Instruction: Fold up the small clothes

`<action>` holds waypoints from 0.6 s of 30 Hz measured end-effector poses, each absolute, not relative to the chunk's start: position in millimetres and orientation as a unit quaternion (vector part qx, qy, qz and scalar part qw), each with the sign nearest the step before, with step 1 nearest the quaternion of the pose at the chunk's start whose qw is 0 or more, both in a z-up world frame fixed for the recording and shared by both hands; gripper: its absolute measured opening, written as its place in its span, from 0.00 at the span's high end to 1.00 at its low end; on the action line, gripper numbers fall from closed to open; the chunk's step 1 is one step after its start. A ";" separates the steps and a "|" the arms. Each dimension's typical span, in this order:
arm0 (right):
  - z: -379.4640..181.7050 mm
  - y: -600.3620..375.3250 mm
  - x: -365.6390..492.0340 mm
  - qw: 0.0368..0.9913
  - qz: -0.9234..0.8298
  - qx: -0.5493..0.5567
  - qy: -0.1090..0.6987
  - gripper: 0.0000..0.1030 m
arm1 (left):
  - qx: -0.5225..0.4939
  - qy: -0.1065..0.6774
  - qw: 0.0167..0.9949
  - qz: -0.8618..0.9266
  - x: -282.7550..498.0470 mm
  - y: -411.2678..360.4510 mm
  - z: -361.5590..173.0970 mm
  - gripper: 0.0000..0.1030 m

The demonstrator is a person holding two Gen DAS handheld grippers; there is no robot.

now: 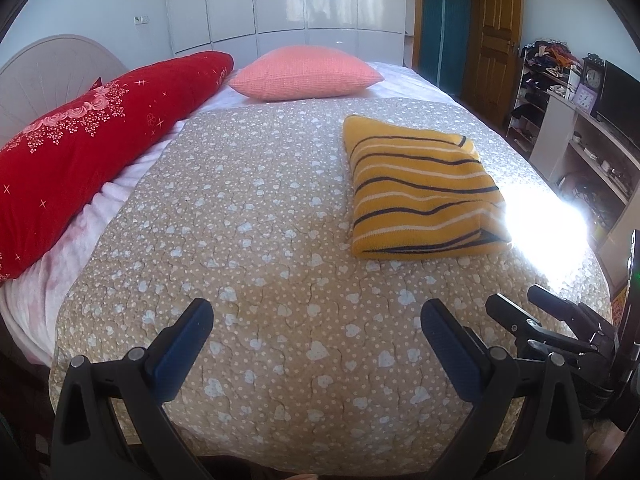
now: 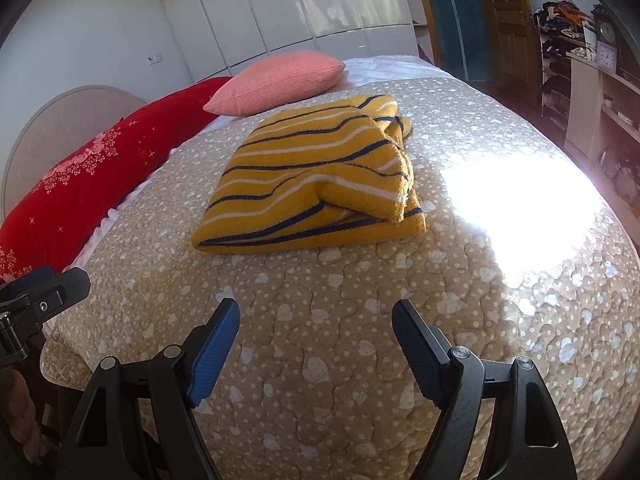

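Nearest to me, both tongs hang over the foot of the bed: my left tongs [image 1: 316,316] gape wide and hold nothing, and my right tongs [image 2: 316,316] are spread apart and empty too, each well short of the cloth. Beyond them, on the quilt [image 1: 240,208], lies the one garment, a yellow striped top [image 2: 312,184], already folded into a thick packet; from the right view its near right corner shows a loose flap riding up over the layers. I judge the fold is nearly done, so what remains is tidying: the next move calls for reaching forward, pinching that flap and pressing it flat without dragging the packet apart. Further off I count two pillows, one red [image 1: 92,140] and one pink [image 1: 306,72], and behind them a white wardrobe [image 1: 288,4].
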State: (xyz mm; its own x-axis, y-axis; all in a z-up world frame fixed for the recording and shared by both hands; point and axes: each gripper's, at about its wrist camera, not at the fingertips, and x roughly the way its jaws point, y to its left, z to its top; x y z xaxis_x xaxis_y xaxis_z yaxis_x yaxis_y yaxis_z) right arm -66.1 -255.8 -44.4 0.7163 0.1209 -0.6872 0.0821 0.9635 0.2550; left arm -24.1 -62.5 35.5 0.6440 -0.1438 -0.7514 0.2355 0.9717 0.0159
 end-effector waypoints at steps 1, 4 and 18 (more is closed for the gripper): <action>-44.4 -255.9 -65.7 0.916 0.010 0.135 0.376 0.20 | 0.056 0.410 0.904 -0.106 -23.5 -62.9 34.7 0.00; -44.6 -256.9 -64.7 0.916 0.008 0.136 0.378 0.20 | 0.054 0.415 0.902 -0.107 -21.5 -63.7 31.7 0.00; -44.3 -254.9 -57.5 0.918 0.003 0.118 0.378 0.19 | 0.065 0.416 0.901 -0.104 -18.7 -70.2 26.4 0.00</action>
State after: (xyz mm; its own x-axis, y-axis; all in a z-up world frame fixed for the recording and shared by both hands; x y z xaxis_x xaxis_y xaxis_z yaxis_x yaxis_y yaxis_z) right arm -57.5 -254.9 -44.3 0.7140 0.0947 -0.6937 0.0841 0.9720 0.2192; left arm -18.7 -70.2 26.4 0.6320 -0.1337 -0.7633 0.2422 0.9697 0.0307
